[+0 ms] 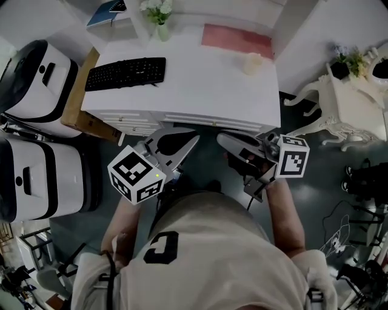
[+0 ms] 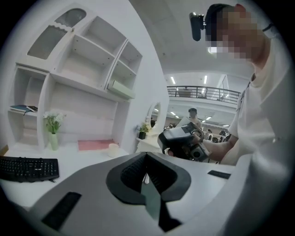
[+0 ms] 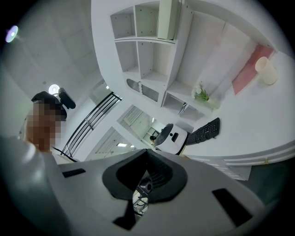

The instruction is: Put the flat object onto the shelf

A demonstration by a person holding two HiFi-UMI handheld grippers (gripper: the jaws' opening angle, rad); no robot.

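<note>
A flat pink object lies at the back of the white desk, below the white shelf unit; it also shows in the left gripper view and the right gripper view. Both grippers hang in front of the desk's near edge, close to the person's body and well short of the pink object. My left gripper has its jaws together with nothing between them. My right gripper is shut and empty too. A pale green flat item lies on an upper shelf.
A black keyboard lies on the desk's left part, a vase of flowers and a cream candle stand at the back. Two white machines stand left of the desk, an ornate white table to the right.
</note>
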